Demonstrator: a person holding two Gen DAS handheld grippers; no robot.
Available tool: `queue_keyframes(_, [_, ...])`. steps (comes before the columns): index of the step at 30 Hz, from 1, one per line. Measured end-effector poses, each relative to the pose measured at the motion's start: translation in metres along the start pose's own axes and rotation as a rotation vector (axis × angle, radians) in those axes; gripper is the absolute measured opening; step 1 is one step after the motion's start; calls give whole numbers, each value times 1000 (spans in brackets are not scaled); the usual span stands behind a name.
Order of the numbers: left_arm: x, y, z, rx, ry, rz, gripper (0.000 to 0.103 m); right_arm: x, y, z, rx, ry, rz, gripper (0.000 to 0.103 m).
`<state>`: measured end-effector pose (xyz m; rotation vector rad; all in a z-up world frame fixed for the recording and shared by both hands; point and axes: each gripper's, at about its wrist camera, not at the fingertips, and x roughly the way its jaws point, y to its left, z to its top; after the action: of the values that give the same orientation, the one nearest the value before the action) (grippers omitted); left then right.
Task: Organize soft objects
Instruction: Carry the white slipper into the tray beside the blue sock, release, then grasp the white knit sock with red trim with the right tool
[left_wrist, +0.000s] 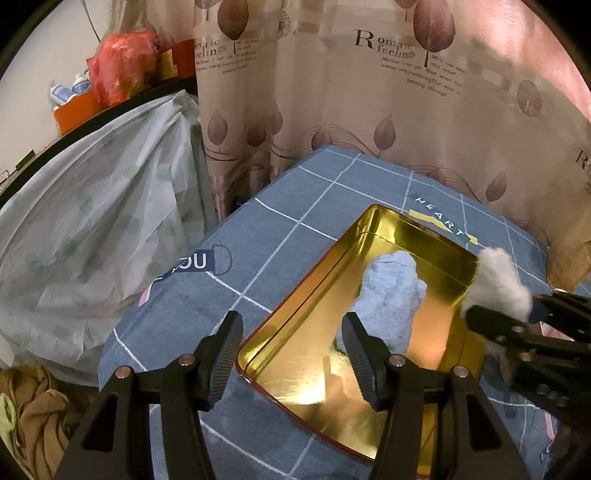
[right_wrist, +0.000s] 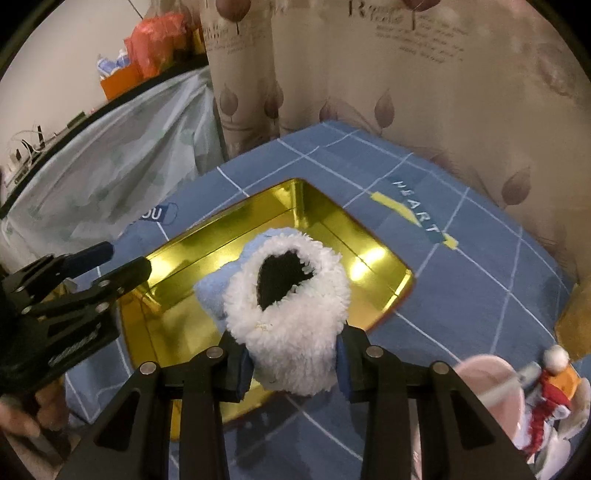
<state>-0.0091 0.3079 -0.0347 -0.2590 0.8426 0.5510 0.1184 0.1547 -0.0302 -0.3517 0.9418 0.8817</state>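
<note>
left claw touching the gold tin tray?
Apart. In the left wrist view the open left claw hovers above the gold rectangular tin tray, and tray floor shows between its fingers.

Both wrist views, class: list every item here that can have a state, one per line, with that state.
Left gripper: open, empty, at the tin's near rim.
Right gripper: shut on the white fluffy bootie.
White fluffy bootie: held above the tin, opening facing the camera.
Gold tin: open, lidless, on the blue checked cloth.
Blue soft item: lying inside the tin.
</note>
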Motion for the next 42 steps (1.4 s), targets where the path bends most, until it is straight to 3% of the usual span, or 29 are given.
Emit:
queue_keyframes(11, [6, 14, 0, -57, 24, 3, 57, 49, 4, 13, 10, 77, -30, 38])
queue_keyframes(14, [6, 16, 0, -71, 26, -1, 57, 56, 4, 12, 12, 86, -47, 46])
queue_keyframes(17, [6, 16, 0, -76, 26, -4, 57, 58, 3, 10, 18, 86, -56, 63])
queue_keyframes(21, [6, 17, 0, -77, 26, -4, 57, 51, 4, 11, 12, 62, -69, 64])
queue_keyframes(29, [6, 16, 0, -75, 31, -6, 57, -8, 2, 9, 17, -42, -75, 69])
queue_keyframes(34, [5, 14, -1, -69, 27, -3, 57, -62, -19, -15, 36, -100, -116, 74])
queue_keyframes(42, [5, 10, -4, -57, 30, -1, 57, -121, -113, -92, 194, -64, -322, 75])
